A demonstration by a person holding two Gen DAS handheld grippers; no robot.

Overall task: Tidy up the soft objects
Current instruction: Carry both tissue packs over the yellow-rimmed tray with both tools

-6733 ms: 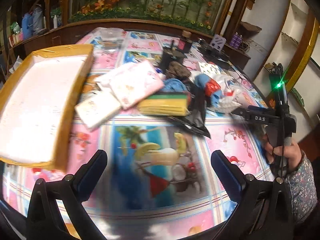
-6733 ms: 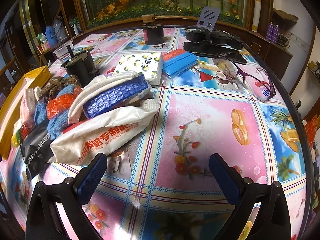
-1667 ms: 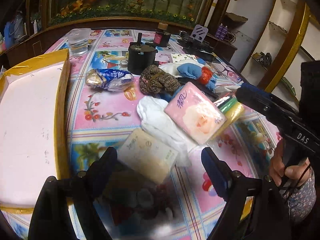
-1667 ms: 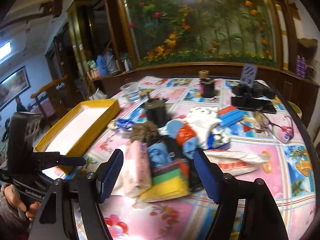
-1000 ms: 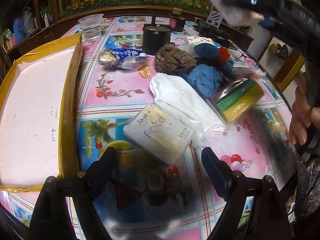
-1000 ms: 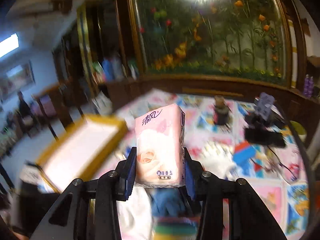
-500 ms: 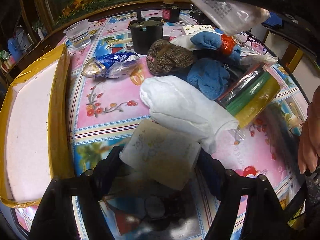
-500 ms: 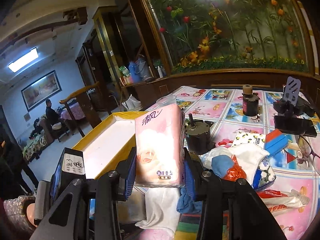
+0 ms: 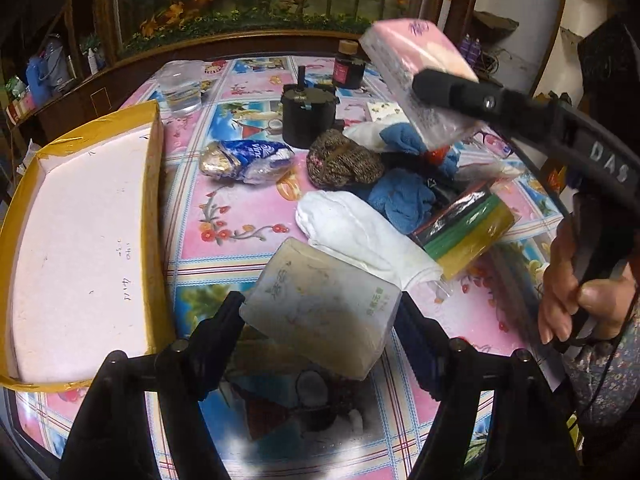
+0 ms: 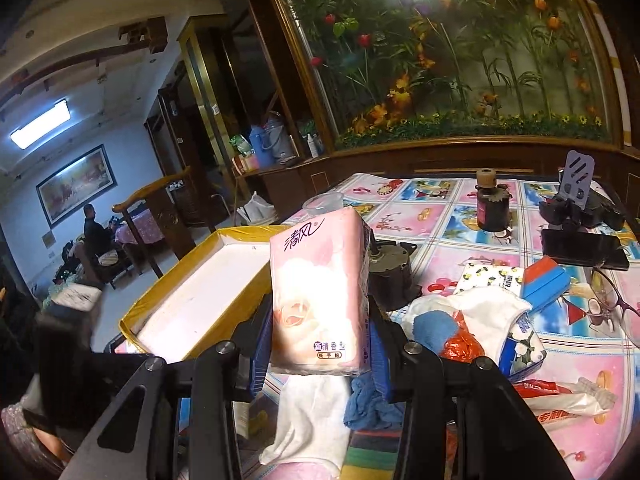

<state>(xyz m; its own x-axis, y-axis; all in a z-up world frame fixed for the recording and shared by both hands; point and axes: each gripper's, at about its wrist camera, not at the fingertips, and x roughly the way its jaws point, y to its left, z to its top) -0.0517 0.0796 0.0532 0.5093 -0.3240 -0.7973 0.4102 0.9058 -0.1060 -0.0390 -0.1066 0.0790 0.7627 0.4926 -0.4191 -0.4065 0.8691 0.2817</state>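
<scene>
My left gripper [image 9: 320, 312] is shut on a beige tissue pack [image 9: 320, 304], held just above the table beside the yellow-edged white tray [image 9: 80, 240]. My right gripper [image 10: 318, 332] is shut on a pink tissue pack [image 10: 318, 292], held high over the table; that pack also shows in the left wrist view [image 9: 416, 76]. The tray shows in the right wrist view [image 10: 200, 300] to the left of the pink pack. On the table lie a white towel [image 9: 360, 236], blue cloths [image 9: 400, 200], a brown knitted piece [image 9: 340, 164] and a sponge pack [image 9: 468, 232].
A black canister [image 9: 308, 116], a dark bottle [image 9: 348, 68], a clear cup [image 9: 180, 88] and a foil snack bag [image 9: 244, 160] stand behind the pile. Glasses [image 10: 608, 296], a phone [image 10: 580, 248] and a blue pack [image 10: 544, 280] lie at right.
My left gripper has closed on the beige tissue pack and lifted it a little. My right gripper has stayed raised with the pink pack, shifting slightly toward the tray.
</scene>
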